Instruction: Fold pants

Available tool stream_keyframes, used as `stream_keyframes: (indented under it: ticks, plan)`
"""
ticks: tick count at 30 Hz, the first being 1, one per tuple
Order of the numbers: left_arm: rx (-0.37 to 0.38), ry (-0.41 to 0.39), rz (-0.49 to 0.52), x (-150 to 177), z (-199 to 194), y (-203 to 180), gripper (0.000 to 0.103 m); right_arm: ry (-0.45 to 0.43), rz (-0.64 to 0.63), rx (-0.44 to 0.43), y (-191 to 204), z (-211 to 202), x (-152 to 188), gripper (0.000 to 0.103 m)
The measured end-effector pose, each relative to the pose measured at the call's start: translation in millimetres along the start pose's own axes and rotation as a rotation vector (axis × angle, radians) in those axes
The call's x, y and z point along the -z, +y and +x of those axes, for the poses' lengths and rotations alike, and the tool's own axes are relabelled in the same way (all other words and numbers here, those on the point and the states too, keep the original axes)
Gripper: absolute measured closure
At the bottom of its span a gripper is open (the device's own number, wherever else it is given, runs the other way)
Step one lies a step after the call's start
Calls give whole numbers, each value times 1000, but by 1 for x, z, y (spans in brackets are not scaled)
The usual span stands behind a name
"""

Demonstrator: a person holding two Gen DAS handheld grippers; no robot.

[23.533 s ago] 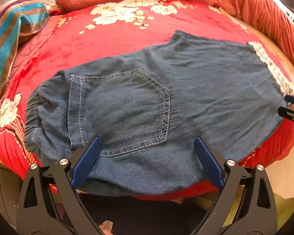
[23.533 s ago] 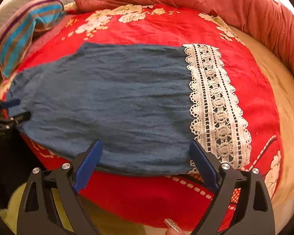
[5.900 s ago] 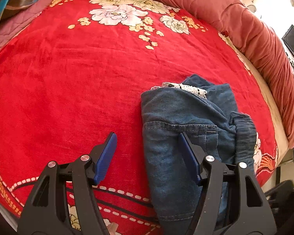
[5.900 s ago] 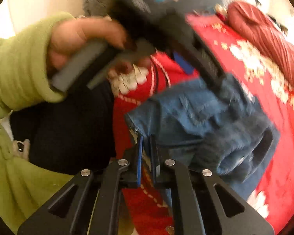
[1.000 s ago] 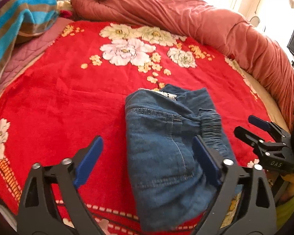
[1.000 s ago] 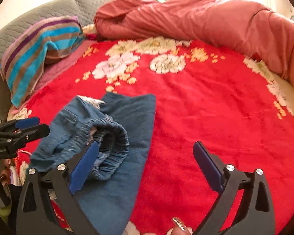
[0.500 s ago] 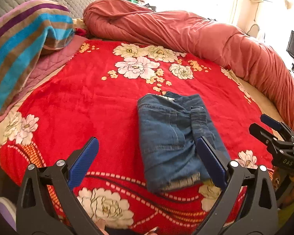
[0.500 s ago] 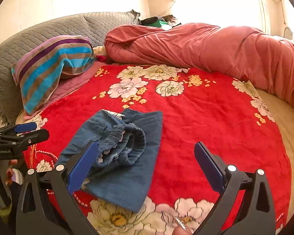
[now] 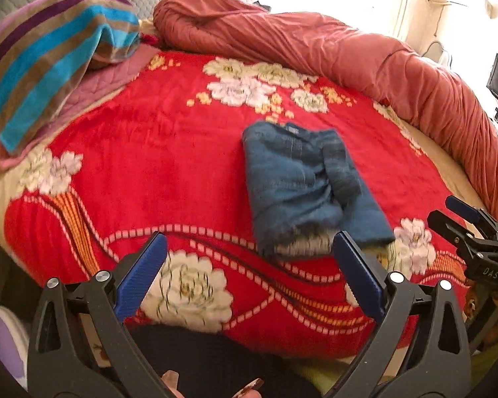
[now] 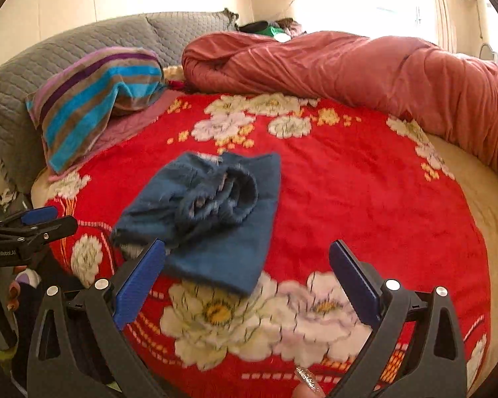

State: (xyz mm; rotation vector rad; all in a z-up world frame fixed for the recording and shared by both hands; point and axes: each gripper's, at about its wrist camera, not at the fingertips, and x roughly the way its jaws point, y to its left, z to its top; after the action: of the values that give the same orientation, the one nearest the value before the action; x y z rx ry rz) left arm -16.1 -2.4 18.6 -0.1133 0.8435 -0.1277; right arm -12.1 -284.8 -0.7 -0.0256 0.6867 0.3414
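- We see the folded pants (image 9: 302,185) lying on the red blanket (image 9: 169,152), ahead of the left gripper (image 9: 249,265), nearer its right finger.
- Both left and right gripper (image 10: 247,268) fingers are spread wide, holding nothing.

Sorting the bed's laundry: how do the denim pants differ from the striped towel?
The denim pants are plain blue, folded into a compact bundle on the red floral blanket. The striped towel is multicoloured, draped loosely near the grey headboard. Neither is in a claw.

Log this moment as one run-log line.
folded blue denim pants on red floral blanket | left hand-held gripper open, clear | right hand-held gripper open, clear
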Motion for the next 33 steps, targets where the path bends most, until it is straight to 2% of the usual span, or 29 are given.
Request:
stream_keyframes:
  ticks: [5,9,33]
  plan:
    - [-2,60,-22,24,11,1,10,65,15,20,4,10,25,5]
    - [2,76,-28,36,16,-1,10,89,23,32,4,16,37,5]
    - [-14,87,-54,40,19,4,10,99,31,46,3,19,42,5]
